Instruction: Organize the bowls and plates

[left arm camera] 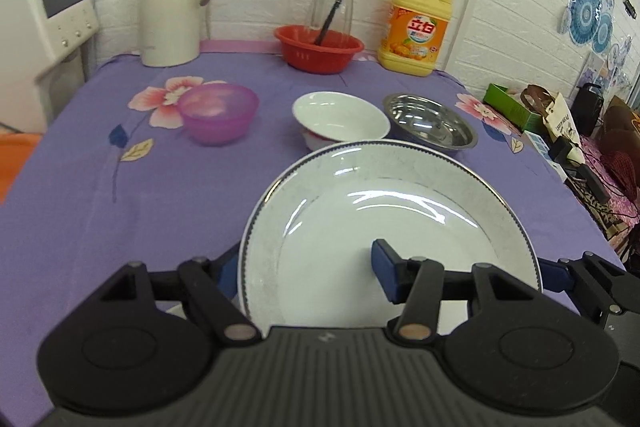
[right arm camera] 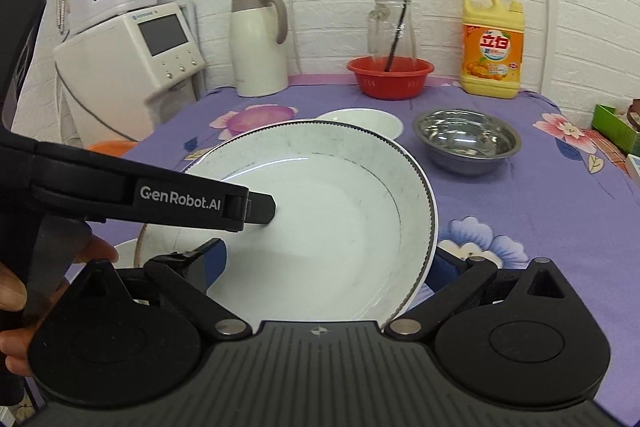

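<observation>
A large white plate with a dark rim [left arm camera: 400, 211] [right arm camera: 320, 187] is held tilted above the purple tablecloth. My left gripper [left arm camera: 308, 267] is shut on its left rim, one blue finger [left arm camera: 384, 267] over the plate's face. My right gripper [right arm camera: 328, 267] is shut on its right rim, with the left gripper's finger [right arm camera: 260, 207] showing across the plate. Behind the plate stand a white bowl [left arm camera: 340, 119] [right arm camera: 360, 121], a steel bowl [left arm camera: 430, 125] [right arm camera: 466, 139] and a purple bowl [left arm camera: 218, 113] [right arm camera: 260, 119]. Another white dish [right arm camera: 126, 257] shows under the plate.
At the back of the table [left arm camera: 120, 227] stand a cream thermos jug [left arm camera: 172, 3], a red basket [left arm camera: 318, 47] with a glass jar [left arm camera: 334, 1] behind it, and a yellow detergent bottle [left arm camera: 418, 27]. A white appliance [right arm camera: 132, 67] stands left; clutter lies off the right edge.
</observation>
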Tool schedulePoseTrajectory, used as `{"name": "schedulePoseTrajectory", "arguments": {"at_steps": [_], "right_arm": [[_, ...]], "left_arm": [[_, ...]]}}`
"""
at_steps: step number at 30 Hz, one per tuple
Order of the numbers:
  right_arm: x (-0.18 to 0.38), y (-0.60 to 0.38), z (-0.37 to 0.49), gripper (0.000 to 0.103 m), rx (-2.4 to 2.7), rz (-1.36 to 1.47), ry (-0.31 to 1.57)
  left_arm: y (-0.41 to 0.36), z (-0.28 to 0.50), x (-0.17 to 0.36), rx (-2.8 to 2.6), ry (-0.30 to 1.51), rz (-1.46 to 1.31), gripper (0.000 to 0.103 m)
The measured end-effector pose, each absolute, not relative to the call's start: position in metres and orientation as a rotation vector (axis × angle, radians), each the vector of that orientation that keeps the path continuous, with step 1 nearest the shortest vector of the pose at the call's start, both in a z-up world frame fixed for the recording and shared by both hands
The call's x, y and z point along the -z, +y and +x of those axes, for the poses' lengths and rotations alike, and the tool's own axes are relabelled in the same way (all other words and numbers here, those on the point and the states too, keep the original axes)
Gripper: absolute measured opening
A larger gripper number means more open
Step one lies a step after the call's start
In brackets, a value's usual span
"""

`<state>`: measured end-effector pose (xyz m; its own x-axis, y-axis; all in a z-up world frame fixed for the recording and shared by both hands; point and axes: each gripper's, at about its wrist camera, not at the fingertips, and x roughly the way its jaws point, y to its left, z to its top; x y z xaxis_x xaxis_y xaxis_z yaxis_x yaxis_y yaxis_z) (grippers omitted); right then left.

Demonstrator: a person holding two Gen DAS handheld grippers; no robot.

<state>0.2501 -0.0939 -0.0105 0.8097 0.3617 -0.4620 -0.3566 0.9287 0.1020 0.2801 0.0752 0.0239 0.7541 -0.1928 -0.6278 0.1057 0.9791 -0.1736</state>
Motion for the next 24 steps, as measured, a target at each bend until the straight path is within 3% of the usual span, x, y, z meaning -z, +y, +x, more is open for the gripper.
{"name": "schedulePoseTrajectory", "arguments": {"at_steps": [17,24], "right_arm": [[0.039,-0.022,0.205,0.103,-0.483,-0.06,0.568],[0.053,-0.022,0.21,0.103,-0.48,-0.069,0.602]], "left_arm": [[0.141,0.205,0.016,0.09,0.698,-0.211,0.053],[0.145,0.199,0.019,0.114,0.667,-0.235,0.06]]}}
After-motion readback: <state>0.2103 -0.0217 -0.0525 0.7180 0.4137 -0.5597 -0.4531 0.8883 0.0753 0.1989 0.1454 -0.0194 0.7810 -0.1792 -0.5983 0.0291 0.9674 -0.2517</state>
